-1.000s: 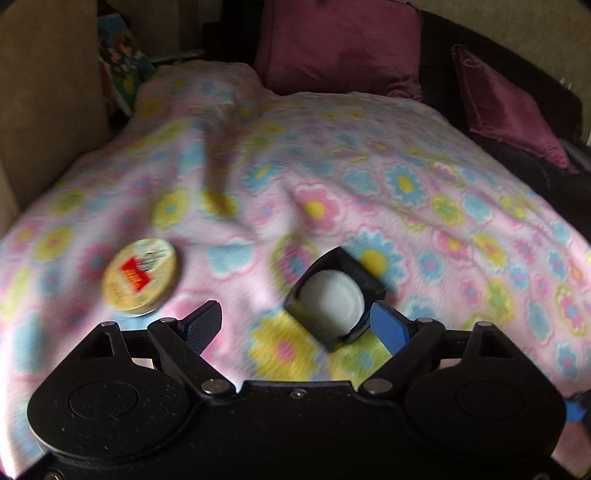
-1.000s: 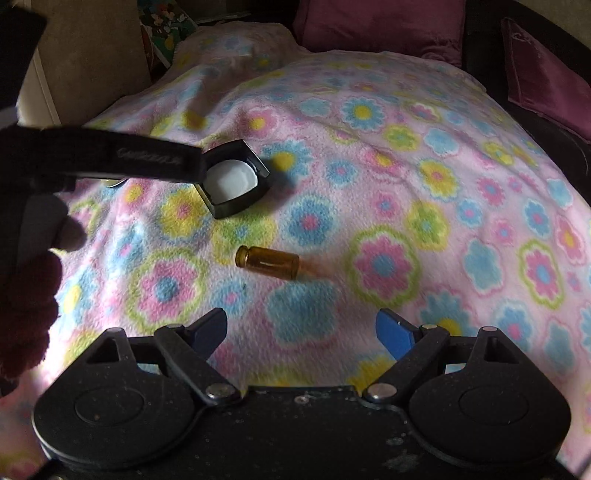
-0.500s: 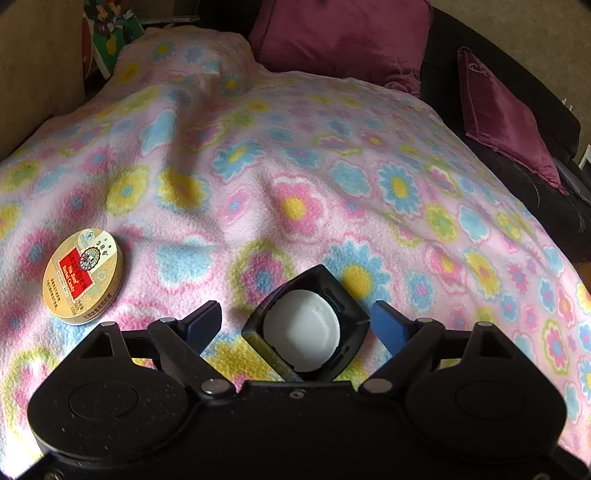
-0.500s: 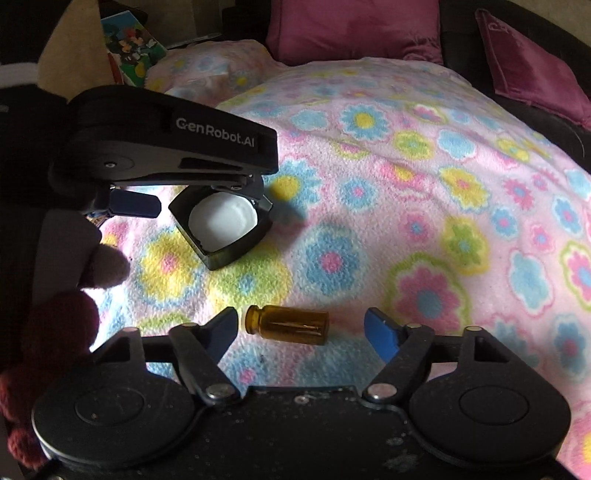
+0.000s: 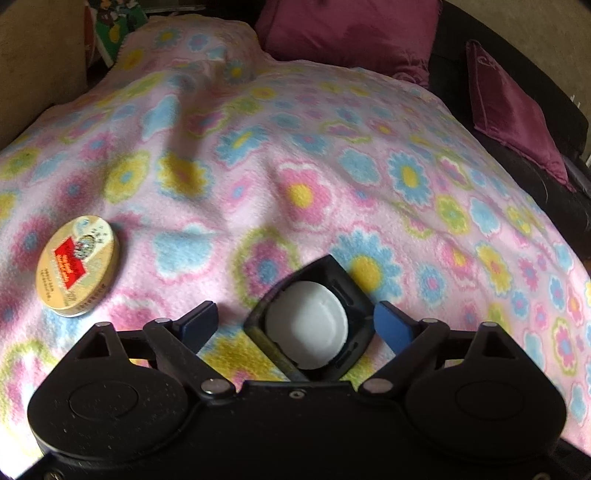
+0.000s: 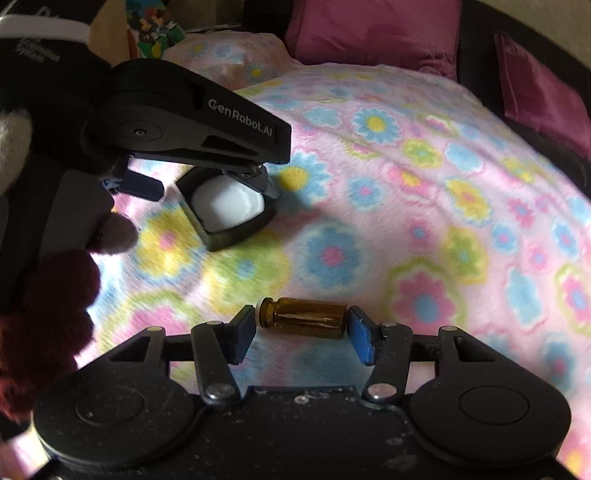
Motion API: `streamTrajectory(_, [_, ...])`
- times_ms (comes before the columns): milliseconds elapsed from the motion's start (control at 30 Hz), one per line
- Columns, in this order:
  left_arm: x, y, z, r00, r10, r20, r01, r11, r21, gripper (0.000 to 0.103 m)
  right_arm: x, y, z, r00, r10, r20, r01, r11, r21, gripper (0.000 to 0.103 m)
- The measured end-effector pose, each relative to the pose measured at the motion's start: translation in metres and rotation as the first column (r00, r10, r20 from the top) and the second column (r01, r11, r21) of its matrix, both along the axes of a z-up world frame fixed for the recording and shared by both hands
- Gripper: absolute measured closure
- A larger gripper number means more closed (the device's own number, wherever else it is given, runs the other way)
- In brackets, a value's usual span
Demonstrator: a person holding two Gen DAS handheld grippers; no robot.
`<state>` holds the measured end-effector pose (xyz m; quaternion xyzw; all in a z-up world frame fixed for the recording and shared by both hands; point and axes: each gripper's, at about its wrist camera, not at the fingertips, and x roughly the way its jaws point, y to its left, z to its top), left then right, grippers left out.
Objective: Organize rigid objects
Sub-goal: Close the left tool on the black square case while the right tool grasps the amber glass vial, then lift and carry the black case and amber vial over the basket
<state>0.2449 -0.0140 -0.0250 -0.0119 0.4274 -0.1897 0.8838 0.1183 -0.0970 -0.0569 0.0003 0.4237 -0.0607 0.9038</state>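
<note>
1. Amber glass marks the right wrist view: a small amber vial (image 6: 303, 318) lies on its side on the flowered fleece blanket (image 6: 424, 206), pinched end to end by the right tongs (image 6: 302, 334), whose jaws have just been closing and now press cap and base; beyond it, the left tongs (image 6: 212, 182) hang over a black square case (image 6: 236, 230) with a white round insert; a dark red sleeve (image 6: 44, 306) fills the left edge.

2. Left wrist view: the left tongs (image 5: 295, 325) stand wide, their jaws having just been opening, the black square case (image 5: 314, 325) between the pads with its corner just beside the right pad but not visibly gripped; a round yellow tin (image 5: 77, 266) rests well apart to the left; maroon cushions (image 5: 351, 33) line the far edge.

3. Step in hand, by judgement: pickup of both items; next, the left tongs need to close across the case's flat sides, and the vial calls for a steady lift, since an end-to-end hold on glass may slip.
</note>
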Motion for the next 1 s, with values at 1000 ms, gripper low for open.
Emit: streamTrajectory(1000, [-0.015,-0.041,-0.018,0.985,-0.174,0.013,0.169,0.968,0.186,0.035,-0.029,-0.054,0.003,0.997,-0.056,-0.047,0.06,0.995,0.079,0.052])
